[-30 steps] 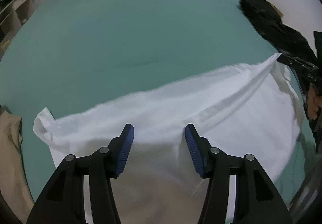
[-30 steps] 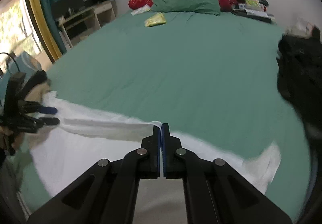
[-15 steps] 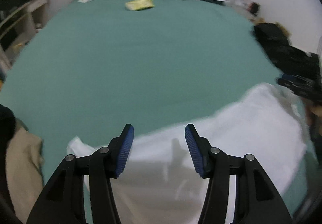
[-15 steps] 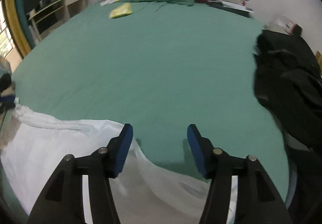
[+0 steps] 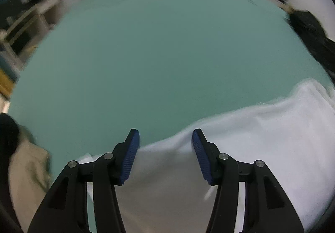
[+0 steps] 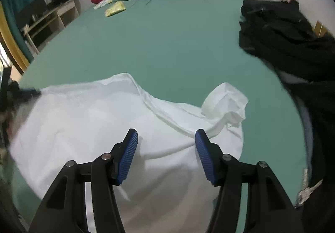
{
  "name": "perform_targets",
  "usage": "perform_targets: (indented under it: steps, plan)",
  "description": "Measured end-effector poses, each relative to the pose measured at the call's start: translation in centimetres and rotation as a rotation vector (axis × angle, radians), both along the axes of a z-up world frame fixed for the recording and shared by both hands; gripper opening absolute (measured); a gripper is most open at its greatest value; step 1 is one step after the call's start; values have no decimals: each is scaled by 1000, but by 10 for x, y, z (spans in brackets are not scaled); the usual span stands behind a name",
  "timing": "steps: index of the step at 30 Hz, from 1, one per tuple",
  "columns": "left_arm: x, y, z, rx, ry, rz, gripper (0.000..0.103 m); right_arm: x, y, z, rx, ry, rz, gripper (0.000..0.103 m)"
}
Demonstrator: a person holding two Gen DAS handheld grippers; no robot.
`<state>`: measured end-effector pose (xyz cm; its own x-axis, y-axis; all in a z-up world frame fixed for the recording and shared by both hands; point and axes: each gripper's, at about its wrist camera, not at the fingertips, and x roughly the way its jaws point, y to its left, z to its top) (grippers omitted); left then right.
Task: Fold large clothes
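Hovering: both tools hang over the white garment with nothing clamped; I judge this as the pause between two folds.
Left tool point(image 5: 165, 136): jaws apart, empty; the garment's far edge runs across the gap between them, low in the left view.
Right tool point(image 6: 166, 136): jaws have just been opening and stand apart; cloth lies below them, none between the pads.
Garment point(image 6: 94, 120): white, spread on the bed in the lower half of the right view; it fills the lower right of the left view.
Why it lies so: flat on the sheet, so I judge it was laid down to be folded in place.
Loose part: a crumpled sleeve or corner point(image 6: 226, 103) sticks up at centre right of the right view, off the flat body; I'd tuck it next.
Far edge: wavy, with a ridge running from upper centre down toward the right pad point(image 6: 201, 153).
Bed point(image 6: 167, 40): green sheet, bare across the middle and upper frame; plenty of room to push a fold forward.
Limits: black clothes point(image 6: 289, 30) crowd the right edge; a beige cloth point(image 5: 27, 174) sits at lower left of the left view.
Blur: the left view is smeared, so fine creases there I cannot read.
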<state>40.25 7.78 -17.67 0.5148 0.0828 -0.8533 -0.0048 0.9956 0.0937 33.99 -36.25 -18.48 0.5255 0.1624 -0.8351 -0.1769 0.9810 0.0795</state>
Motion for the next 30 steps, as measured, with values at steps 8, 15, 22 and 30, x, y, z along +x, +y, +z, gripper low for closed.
perform_targets:
  steps: [8,15,22,30]
  plan:
    - [-54,35,38,-104,-65,112,56,-17,-24,18,-15,-79,-89,58]
    - [-144,51,-5,-223,93,160,56,-67,-88,-10,106,42,-310,58]
    - [-172,57,-17,-254,89,245,61,-98,-90,-31,407,90,-289,58]
    - [-184,30,-15,-237,68,136,8,-109,-64,-37,481,90,-255,11]
